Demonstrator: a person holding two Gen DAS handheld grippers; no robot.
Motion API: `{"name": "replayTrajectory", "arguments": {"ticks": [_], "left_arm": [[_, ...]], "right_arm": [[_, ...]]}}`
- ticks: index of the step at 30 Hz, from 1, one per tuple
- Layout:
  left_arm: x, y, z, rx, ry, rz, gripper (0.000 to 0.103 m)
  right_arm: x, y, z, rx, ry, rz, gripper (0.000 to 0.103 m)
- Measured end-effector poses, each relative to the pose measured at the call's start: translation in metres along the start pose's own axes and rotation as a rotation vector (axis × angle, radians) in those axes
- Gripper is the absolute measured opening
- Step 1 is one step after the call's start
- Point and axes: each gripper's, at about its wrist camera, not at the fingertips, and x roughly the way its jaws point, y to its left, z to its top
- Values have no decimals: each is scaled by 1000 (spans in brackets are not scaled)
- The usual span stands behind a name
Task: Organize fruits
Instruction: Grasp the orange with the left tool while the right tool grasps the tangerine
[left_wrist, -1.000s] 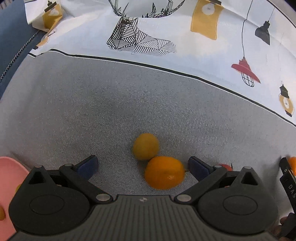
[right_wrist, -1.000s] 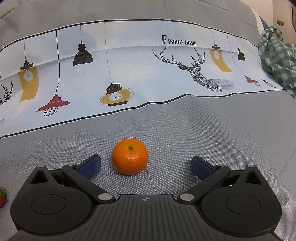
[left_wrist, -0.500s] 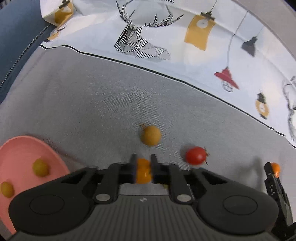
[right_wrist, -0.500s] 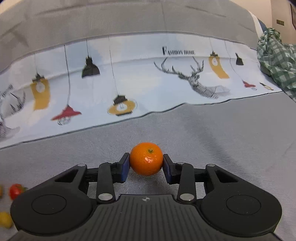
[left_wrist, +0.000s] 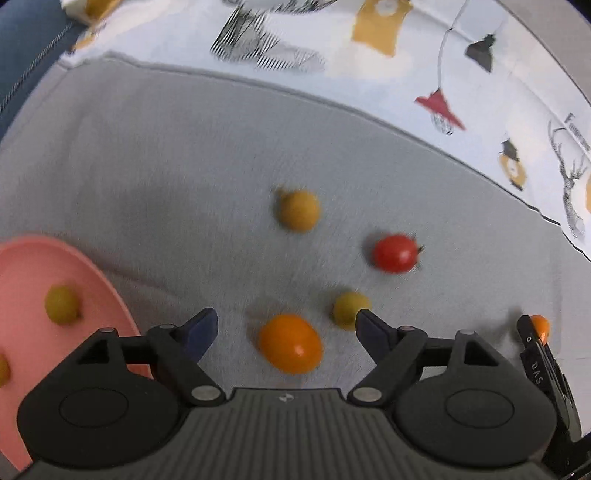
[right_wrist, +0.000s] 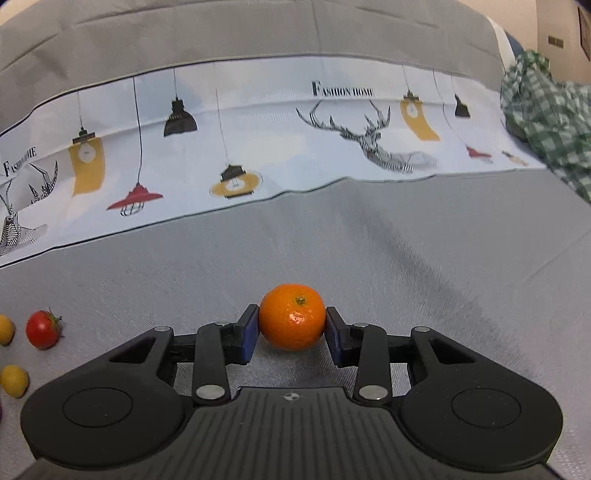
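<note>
two small fruits lie on the pink plate; the rest wait on the grey cloth. the left gripper is open around an orange tomato, not touching it. the right gripper is clamped on a mandarin. a red tomato and two yellow fruits are loose, so most sorting remains.

A home setting is indicated: a grey fabric cover, a lamp-and-deer printed cloth, crumpled checked clothing.
</note>
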Motion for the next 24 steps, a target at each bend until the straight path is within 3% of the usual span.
{"name": "replayTrajectory", "arguments": {"ticks": [2,4,5,6,10,15,20,24], "left_arm": [[9,2,-5,-21,19,3,82],[9,-4,-12,18,-12,32,81],[7,-9,-16,50,-30,64,65],[5,-16,-19,93,-54,98,42],[-5,-18,-23,100,-56,98,43],[-44,-13,-43,150,-96,105,43],[-105,4,-88,223,-155,120,43],[-149,27,-132,258,-186,150,43]], "right_arm": [[4,-3,0,13,12,8,39],[5,-3,0,14,9,12,39],[6,-3,0,17,8,17,39],[6,-4,0,19,8,19,39],[2,-5,1,26,-9,30,39],[-34,-5,13,7,-106,23,39],[-117,2,6,-53,-148,136,39],[-196,7,-29,-109,-53,266,39]]}}
